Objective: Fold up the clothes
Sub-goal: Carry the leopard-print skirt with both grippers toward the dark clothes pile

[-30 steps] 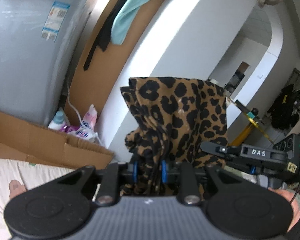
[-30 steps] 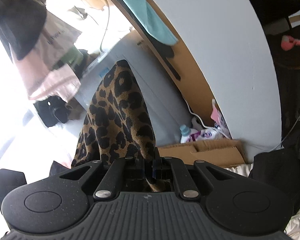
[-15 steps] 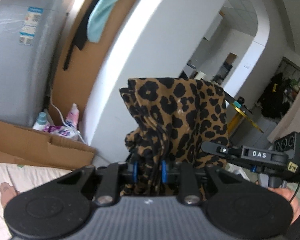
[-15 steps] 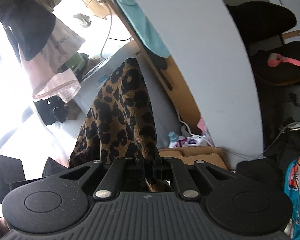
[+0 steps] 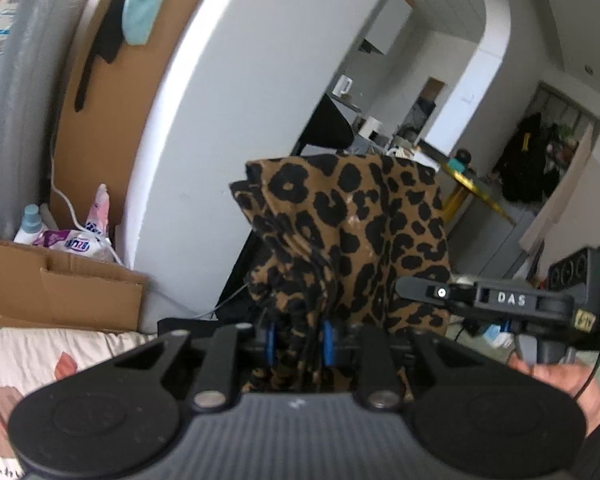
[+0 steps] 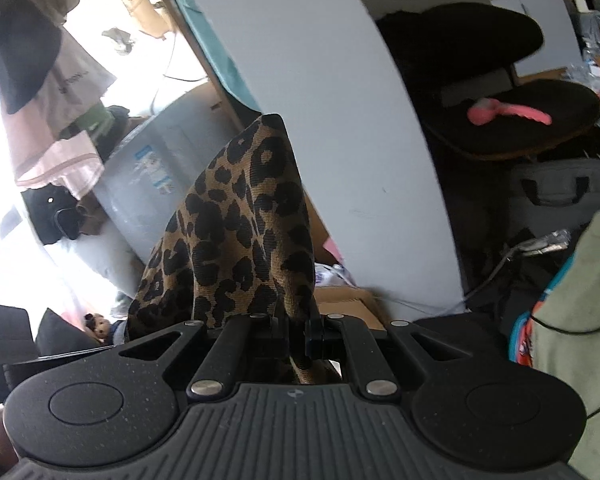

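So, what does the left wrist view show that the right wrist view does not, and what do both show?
Only the left wrist view shows the right gripper from outside, with the hand that holds it, an arched doorway, and the patterned bedsheet.

Only the right wrist view shows the black chair with a pink object on it, the clothes hanging by the bright window, and a green garment.

Both show the leopard-print garment pinched between that view's own fingers, the white wall panel, the cardboard box and the teal cloth.

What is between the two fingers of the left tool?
A bunched part of the leopard-print cloth fills the gap between the left tool's blue-edged fingers, as the left wrist view shows.
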The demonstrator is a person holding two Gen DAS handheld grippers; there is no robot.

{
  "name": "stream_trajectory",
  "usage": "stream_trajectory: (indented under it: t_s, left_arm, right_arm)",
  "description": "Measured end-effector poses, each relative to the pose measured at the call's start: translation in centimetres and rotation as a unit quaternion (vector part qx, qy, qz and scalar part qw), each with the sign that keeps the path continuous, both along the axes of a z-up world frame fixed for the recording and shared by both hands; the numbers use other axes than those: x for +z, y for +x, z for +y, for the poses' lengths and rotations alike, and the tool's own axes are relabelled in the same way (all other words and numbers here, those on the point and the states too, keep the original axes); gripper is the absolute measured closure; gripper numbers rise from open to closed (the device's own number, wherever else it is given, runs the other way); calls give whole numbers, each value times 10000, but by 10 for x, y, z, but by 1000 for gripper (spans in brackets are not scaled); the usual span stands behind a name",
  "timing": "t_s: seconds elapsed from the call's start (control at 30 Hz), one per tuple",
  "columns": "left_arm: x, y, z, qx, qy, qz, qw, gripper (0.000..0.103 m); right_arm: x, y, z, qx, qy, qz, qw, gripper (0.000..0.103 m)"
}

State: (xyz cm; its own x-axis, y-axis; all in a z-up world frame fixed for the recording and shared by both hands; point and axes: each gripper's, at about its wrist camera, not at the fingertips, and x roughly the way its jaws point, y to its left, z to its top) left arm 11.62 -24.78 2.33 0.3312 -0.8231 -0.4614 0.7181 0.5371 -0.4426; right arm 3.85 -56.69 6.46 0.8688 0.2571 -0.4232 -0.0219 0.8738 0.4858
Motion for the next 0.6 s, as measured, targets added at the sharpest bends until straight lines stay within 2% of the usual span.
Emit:
stream_trajectory:
  t_s: [0.27,0.6]
  left_arm:
    - [-60,9,-31,-224,51,271,9994,80]
    - [-163,35,-58,-307,165,862,9957,80]
  right_arm:
    - [-55,9,-26,-369,109,439,9983,98]
    - [-157,39,-41,-703,7,991,9926,98]
